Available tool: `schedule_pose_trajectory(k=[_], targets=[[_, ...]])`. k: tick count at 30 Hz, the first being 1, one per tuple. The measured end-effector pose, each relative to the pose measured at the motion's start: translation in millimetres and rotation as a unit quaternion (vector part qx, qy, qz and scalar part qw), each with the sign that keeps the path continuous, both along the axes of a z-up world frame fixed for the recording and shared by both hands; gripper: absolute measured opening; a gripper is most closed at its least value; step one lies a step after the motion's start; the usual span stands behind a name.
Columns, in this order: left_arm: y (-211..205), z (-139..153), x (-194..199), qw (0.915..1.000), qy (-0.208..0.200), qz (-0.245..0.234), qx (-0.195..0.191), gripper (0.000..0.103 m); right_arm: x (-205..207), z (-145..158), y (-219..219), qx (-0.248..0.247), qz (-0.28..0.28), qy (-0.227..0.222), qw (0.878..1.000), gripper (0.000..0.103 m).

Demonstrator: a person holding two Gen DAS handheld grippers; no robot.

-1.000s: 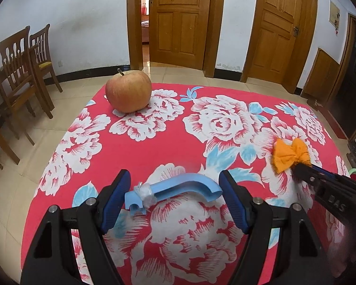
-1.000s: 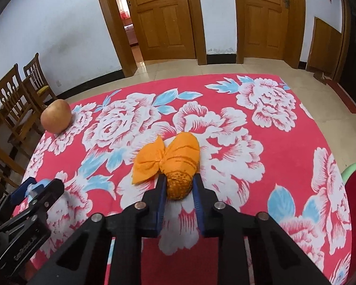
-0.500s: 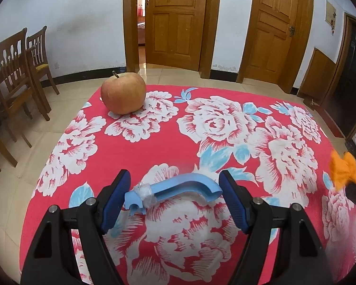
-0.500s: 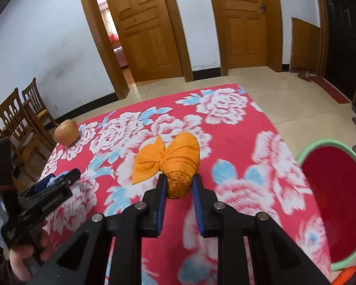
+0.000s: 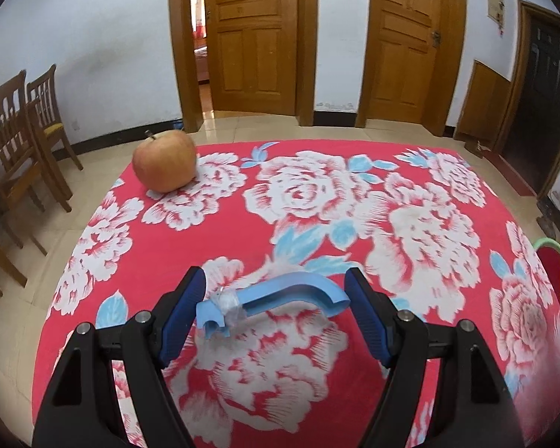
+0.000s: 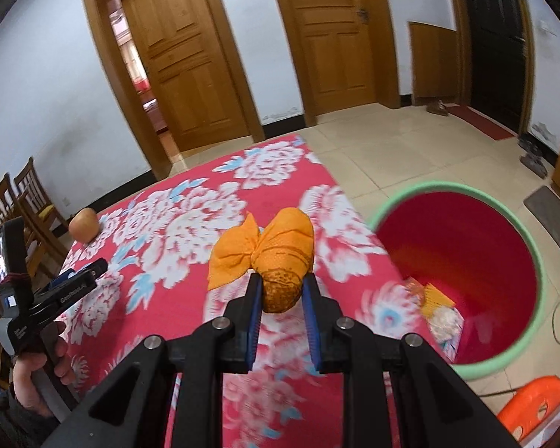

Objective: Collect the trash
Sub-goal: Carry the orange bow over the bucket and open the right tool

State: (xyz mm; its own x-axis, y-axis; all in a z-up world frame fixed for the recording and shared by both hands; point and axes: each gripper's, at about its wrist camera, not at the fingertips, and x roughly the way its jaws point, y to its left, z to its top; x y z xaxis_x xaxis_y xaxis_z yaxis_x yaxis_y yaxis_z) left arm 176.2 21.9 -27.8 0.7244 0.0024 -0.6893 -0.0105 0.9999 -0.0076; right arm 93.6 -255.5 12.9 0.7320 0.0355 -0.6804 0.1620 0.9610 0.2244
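One red bin with a green rim stands on the floor just beside the surface, which carries a red cloth with white flowers. Inside the bin lie some scraps, one orange and yellow and one whitish; I cannot tell what they are. The right claw is clenched on one orange net bundle, a brownish fruit wrapped in it, held above the edge of the surface near the bin. The left claw is released; its two blue pads stand on either side of one curved blue plastic piece lying on the cloth, without pressing it. One apple sits at the far left corner. Two wooden chairs stand by the wall.
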Motion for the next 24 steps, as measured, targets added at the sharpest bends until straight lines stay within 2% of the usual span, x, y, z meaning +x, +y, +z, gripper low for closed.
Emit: schedule_pose_trajectory(k=[7, 14, 21, 24], targets=[[-22, 17, -16, 0.9995, -0.011, -0.030, 0.002, 0.076, -21, -1, -34, 0.001, -0.037, -0.001, 0.999, 0.023], [-50, 31, -35, 0.9974, -0.004, -0.066, -0.030, 0.076, -34, -9, -68, 0.019, -0.076, 0.004, 0.997, 0.024], [-97, 47, -52, 0.9911, -0.002, -0.123, -0.051, 0.076, -37, -22, -99, 0.042, -0.105, 0.018, 0.993, 0.024], [-117, 53, -59, 0.9879, -0.002, -0.145, -0.054, 0.076, -40, -25, -114, 0.055, -0.120, 0.019, 0.991, 0.029]])
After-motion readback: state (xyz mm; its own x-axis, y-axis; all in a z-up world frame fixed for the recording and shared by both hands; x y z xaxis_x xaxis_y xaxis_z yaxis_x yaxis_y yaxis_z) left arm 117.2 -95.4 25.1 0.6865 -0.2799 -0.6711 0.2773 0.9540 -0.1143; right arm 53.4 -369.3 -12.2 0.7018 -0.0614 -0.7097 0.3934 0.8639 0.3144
